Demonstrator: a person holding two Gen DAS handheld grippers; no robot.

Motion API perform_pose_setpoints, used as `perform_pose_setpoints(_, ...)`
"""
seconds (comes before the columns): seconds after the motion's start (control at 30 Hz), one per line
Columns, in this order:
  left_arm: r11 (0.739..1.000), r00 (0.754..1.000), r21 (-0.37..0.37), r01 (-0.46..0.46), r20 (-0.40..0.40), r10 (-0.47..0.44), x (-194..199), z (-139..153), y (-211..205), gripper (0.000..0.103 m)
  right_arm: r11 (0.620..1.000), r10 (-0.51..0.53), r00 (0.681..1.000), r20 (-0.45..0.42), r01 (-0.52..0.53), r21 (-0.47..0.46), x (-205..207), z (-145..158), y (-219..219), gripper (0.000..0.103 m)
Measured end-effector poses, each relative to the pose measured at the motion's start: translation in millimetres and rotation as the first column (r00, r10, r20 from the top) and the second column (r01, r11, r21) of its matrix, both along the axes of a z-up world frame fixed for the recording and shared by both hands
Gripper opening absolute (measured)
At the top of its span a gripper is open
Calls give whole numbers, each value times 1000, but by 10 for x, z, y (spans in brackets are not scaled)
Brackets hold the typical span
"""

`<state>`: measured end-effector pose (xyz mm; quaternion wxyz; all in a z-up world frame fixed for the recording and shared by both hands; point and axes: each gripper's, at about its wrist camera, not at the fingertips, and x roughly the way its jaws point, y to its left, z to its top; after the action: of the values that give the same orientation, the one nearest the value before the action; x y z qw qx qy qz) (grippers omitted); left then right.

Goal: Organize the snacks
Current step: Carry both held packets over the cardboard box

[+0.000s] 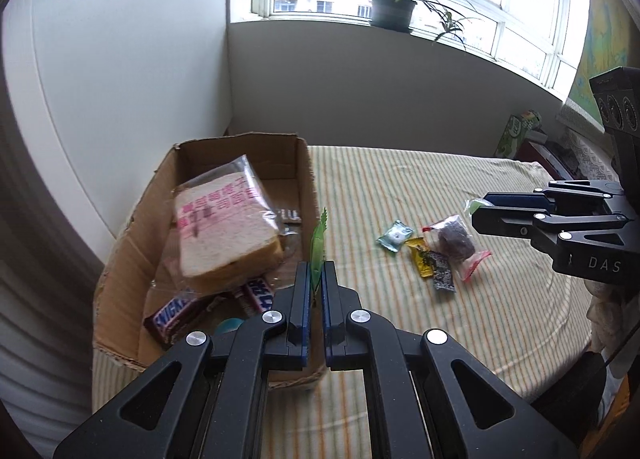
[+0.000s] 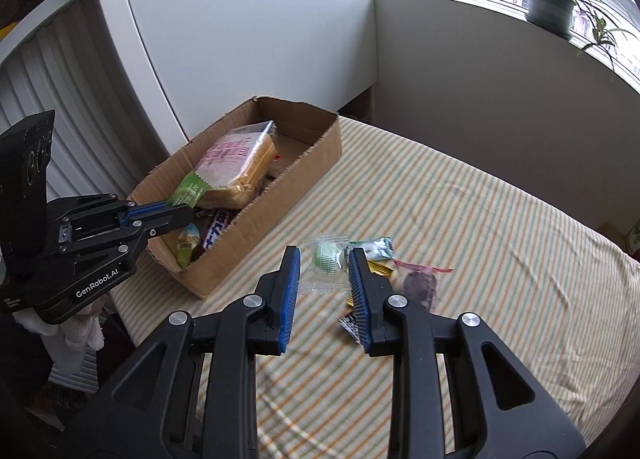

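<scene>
My left gripper (image 1: pixel 316 287) is shut on a thin green snack packet (image 1: pixel 319 247) and holds it over the near right wall of the cardboard box (image 1: pixel 128 243). The box holds a bagged bread slice (image 1: pixel 224 231), a Snickers bar (image 1: pixel 172 315) and other bars. From the right wrist view the left gripper (image 2: pixel 188 207) holds the green packet (image 2: pixel 188 189) over the box (image 2: pixel 280 195). My right gripper (image 2: pixel 324 259) is open above a clear-wrapped green sweet (image 2: pixel 326 257). Beside it lie a teal packet (image 2: pixel 376 249), a yellow packet (image 2: pixel 380 269) and a dark bagged snack (image 2: pixel 420 285).
The striped tablecloth (image 2: pixel 500 239) covers the table. A potted plant (image 1: pixel 394 5) stands on the windowsill at the back. A white cabinet (image 1: pixel 100 79) stands left of the box. A green carton (image 1: pixel 516 131) sits at the far right edge.
</scene>
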<state>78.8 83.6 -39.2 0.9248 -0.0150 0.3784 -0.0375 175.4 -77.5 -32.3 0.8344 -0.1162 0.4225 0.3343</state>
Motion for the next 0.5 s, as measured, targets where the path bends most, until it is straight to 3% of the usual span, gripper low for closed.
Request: perform_pose_setpoints(0.5, 993, 993, -16, -115, 8, 115, -125, -37, 649, 4, 987, 160, 987, -17, -160, -30, -132, -143, 1035, 26)
